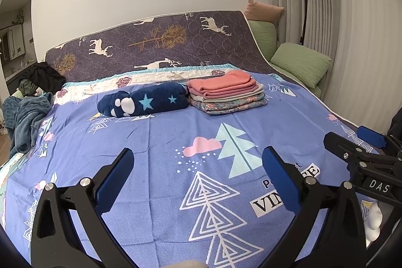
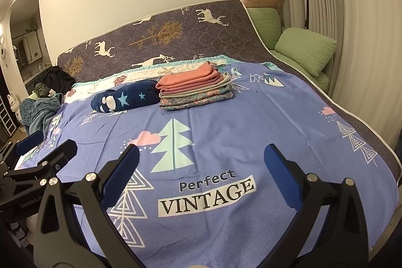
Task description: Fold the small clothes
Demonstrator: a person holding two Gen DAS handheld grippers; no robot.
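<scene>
A stack of folded clothes (image 1: 226, 94), pink on top and floral below, lies at the far side of the blue bedspread (image 1: 160, 137); it also shows in the right wrist view (image 2: 193, 92). A rolled navy star-print garment (image 1: 143, 102) lies left of the stack, touching it, and shows in the right wrist view (image 2: 125, 98). My left gripper (image 1: 198, 157) is open and empty above the near bedspread. My right gripper (image 2: 202, 154) is open and empty over the bedspread (image 2: 276, 122), and shows at the right of the left view (image 1: 349, 134).
A heap of unfolded dark and teal clothes (image 1: 30, 97) lies at the bed's left edge. Green pillows (image 1: 301, 61) and a floor lamp (image 1: 305, 4) stand at the far right by the curtain. A deer-print mattress (image 1: 150, 41) leans against the wall.
</scene>
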